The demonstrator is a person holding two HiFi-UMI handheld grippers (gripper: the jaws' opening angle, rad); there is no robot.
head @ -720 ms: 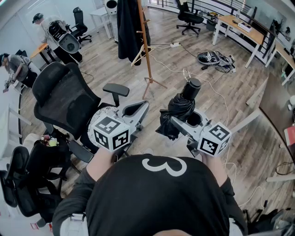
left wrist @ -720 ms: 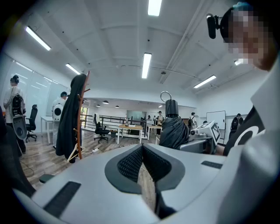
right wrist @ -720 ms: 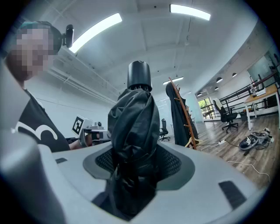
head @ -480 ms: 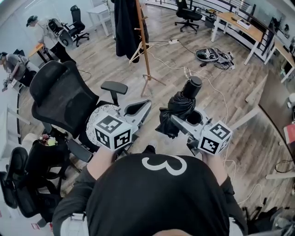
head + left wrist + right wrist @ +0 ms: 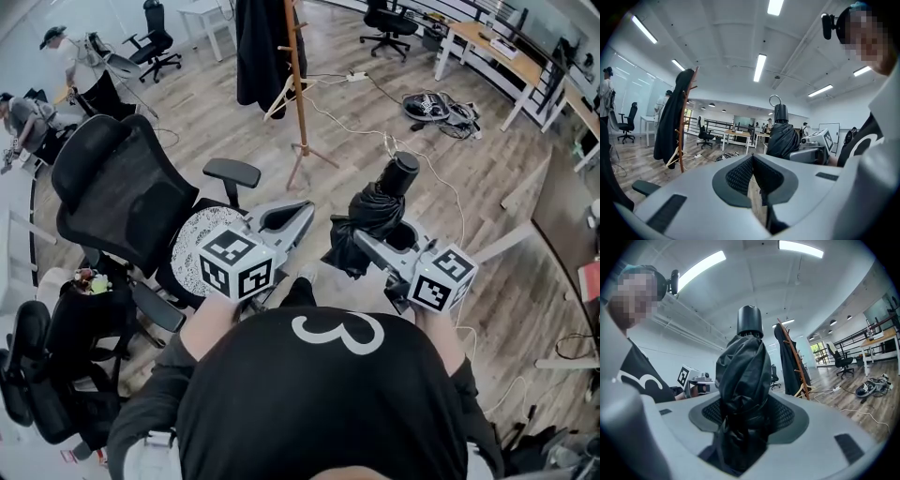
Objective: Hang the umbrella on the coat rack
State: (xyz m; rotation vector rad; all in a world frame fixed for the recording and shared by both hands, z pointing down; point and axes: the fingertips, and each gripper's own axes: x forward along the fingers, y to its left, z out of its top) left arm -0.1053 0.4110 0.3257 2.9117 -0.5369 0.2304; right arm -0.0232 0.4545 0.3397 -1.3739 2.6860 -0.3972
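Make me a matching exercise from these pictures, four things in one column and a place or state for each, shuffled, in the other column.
Column one:
1. umbrella
2. left gripper
3. coat rack
4. office chair

Column two:
A. jaws together, nothing between them
B. stands ahead, a dark coat hanging on it
C. folded, clamped in the right gripper
D. black, at the person's left

Pairs: 1-C, 2-A, 3-B, 4-D

wood floor carries coat rack, office chair, desk.
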